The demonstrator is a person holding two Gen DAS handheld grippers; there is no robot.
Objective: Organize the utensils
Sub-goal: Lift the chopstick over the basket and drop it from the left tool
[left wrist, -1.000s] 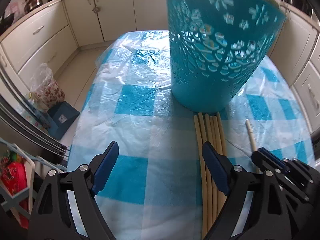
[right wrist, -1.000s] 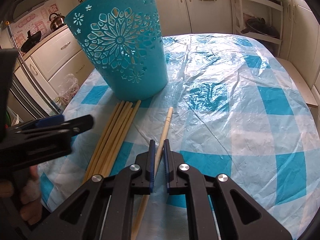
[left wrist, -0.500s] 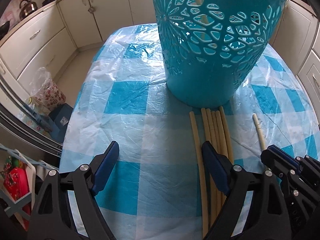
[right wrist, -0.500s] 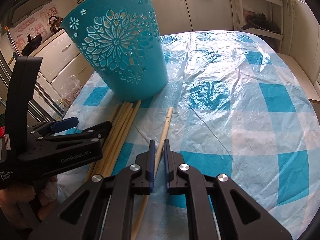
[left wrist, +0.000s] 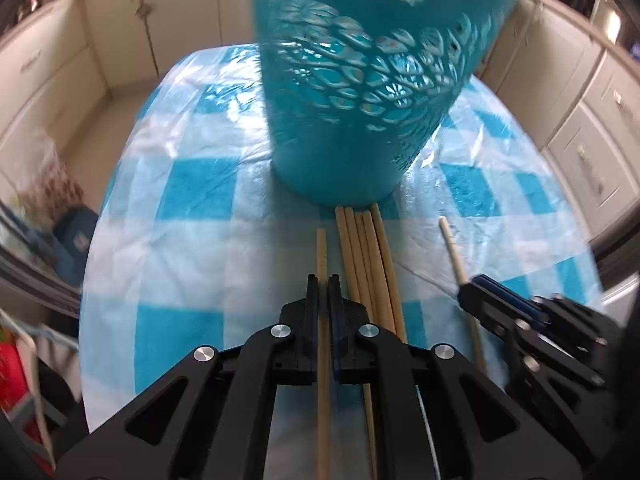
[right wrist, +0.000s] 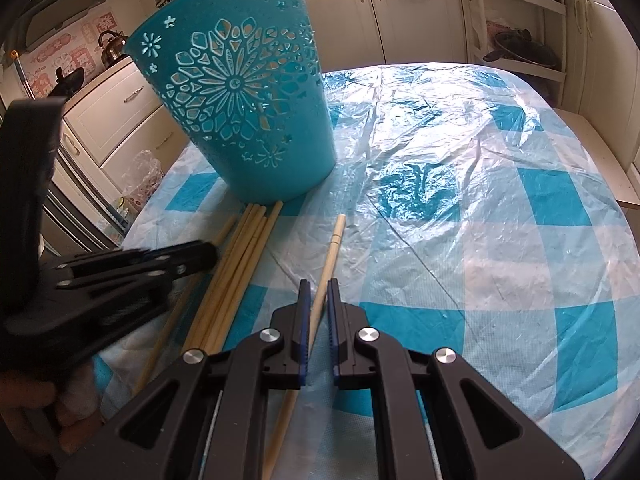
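Note:
A teal cut-out basket (left wrist: 360,92) (right wrist: 244,108) stands on the checked table. Several wooden chopsticks (left wrist: 368,264) (right wrist: 236,264) lie bundled in front of it. My left gripper (left wrist: 323,280) is shut on one separate chopstick (left wrist: 322,252) left of the bundle; it shows at left in the right wrist view (right wrist: 200,256). My right gripper (right wrist: 316,286) is shut on a paler chopstick (right wrist: 334,240) lying right of the bundle; this gripper (left wrist: 472,284) and stick (left wrist: 452,248) also show in the left wrist view.
A blue-and-white checked cloth under clear plastic (right wrist: 460,184) covers the table. White kitchen cabinets (left wrist: 48,80) surround it, and a shelf rack (right wrist: 516,28) stands at the back right. The table's near edge (left wrist: 86,320) lies to the left.
My left gripper has shifted right over the loose chopstick and closed on it. The right gripper stays shut on its chopstick in place.

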